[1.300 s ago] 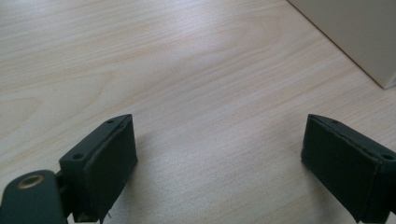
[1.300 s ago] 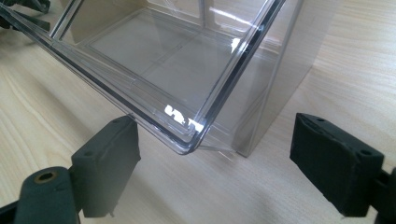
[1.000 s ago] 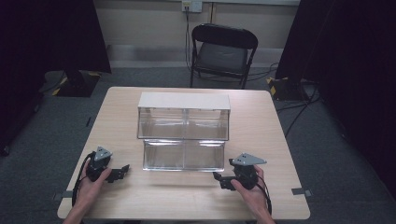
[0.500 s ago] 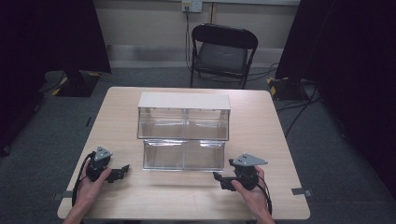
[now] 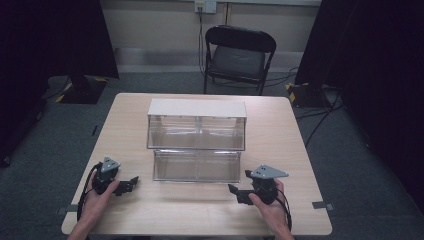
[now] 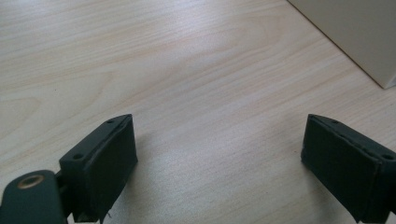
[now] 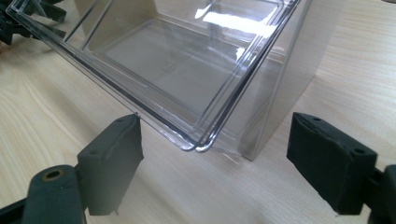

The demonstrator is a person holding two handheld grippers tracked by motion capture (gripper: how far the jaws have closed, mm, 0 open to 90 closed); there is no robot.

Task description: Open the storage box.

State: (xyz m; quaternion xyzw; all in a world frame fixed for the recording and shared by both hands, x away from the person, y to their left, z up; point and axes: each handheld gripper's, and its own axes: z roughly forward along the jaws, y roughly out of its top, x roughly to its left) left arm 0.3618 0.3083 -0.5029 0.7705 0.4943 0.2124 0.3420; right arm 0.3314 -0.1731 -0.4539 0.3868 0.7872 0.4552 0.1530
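Two claws wide open, low on the tabletop (image 5: 280,150) before a clear two-tier bin.

The clear bin (image 5: 196,142) is cut off by the right gripper view's edges; its lower tray corner sits just ahead between the right claw (image 7: 215,172) jaws. The left claw (image 6: 219,163) rests on bare wood, empty, with a beige corner nearby. A folding chair (image 5: 239,55) stands behind.

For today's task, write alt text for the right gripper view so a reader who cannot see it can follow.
The right gripper has its two black jaws wide open, facing the near corner of a clear plastic drawer that sticks out of its organizer. All rest on a pale wooden table; nothing is gripped.
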